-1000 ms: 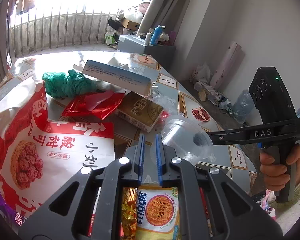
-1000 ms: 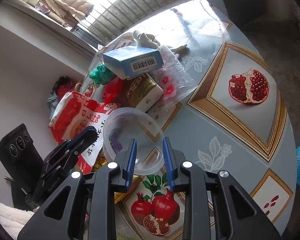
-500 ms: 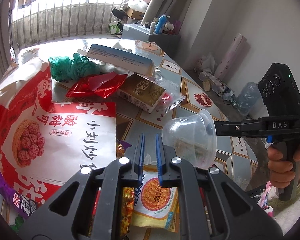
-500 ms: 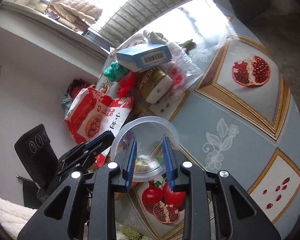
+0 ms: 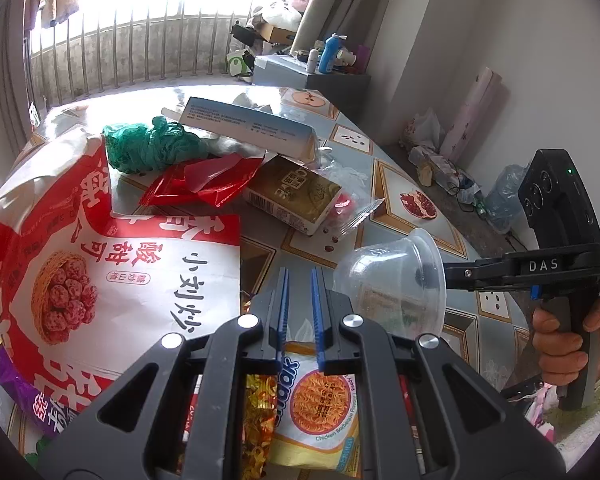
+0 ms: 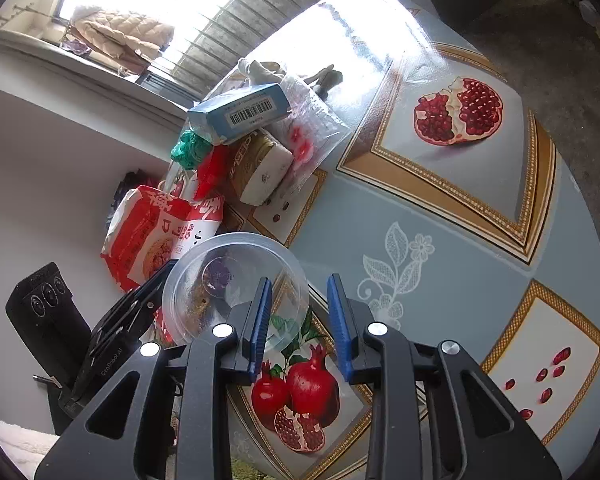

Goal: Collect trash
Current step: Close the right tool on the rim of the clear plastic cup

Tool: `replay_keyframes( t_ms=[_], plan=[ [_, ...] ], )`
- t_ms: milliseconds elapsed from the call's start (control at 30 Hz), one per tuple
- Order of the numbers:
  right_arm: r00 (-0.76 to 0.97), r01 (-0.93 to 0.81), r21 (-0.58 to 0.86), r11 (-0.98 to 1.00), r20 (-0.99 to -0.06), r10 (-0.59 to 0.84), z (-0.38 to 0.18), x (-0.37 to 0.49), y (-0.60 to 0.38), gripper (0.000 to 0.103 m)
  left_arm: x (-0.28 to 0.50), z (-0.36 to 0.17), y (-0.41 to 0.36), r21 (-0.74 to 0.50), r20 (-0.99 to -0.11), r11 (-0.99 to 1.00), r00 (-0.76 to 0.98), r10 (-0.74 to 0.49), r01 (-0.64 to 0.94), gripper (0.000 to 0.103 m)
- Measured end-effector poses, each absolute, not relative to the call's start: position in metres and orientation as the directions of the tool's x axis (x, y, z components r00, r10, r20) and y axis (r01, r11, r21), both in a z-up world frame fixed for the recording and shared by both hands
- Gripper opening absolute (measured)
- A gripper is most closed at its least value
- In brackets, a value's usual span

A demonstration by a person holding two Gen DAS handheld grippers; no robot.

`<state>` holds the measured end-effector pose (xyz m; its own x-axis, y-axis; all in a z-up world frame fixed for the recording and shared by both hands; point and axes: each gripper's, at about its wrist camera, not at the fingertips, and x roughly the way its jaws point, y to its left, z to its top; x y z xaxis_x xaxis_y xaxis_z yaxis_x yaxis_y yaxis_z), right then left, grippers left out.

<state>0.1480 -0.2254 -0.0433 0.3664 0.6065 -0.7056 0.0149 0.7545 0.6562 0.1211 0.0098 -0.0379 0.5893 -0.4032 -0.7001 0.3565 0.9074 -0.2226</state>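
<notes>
Clear round plastic cup point(image 6: 236, 284), empty, rim between right tongs point(image 6: 300, 316), opening. Left tongs point(image 5: 300, 316) nearly clenched, gripping nothing.

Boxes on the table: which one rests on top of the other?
The blue-and-white box with a barcode on its end lies tilted across the gold box, which sits on the table.

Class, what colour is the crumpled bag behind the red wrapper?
Green; the crumpled bag shows best in the left wrist view.
</notes>
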Motion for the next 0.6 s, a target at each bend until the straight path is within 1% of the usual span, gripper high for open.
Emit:
replay_keyframes(
  t_ms=[133,233,567,600],
  plan=[
    [0.355,0.014,0.656,0.755,-0.709,0.609,-0.049,0.150,-0.224,0.039,0.127,-0.043,0.002,-0.196,-0.717,0.911,0.581,-0.386,0.363,0.009],
    [0.350,0.011,0.675,0.737,-0.693,0.630,-0.052,0.152,-0.224,0.039,0.130,-0.048,-0.002,-0.177,-0.733,0.915,0.572,-0.368,0.362,0.009],
    [0.337,-0.046,0.711,0.701,-0.650,0.681,-0.056,0.164,-0.212,0.039,0.137,-0.057,-0.006,-0.183,-0.758,0.917,0.544,-0.361,0.355,0.009],
    [0.337,-0.048,0.714,0.698,-0.646,0.684,-0.056,0.164,-0.212,0.037,0.138,-0.057,-0.007,-0.184,-0.759,0.916,0.542,-0.362,0.355,0.009]
  ],
)
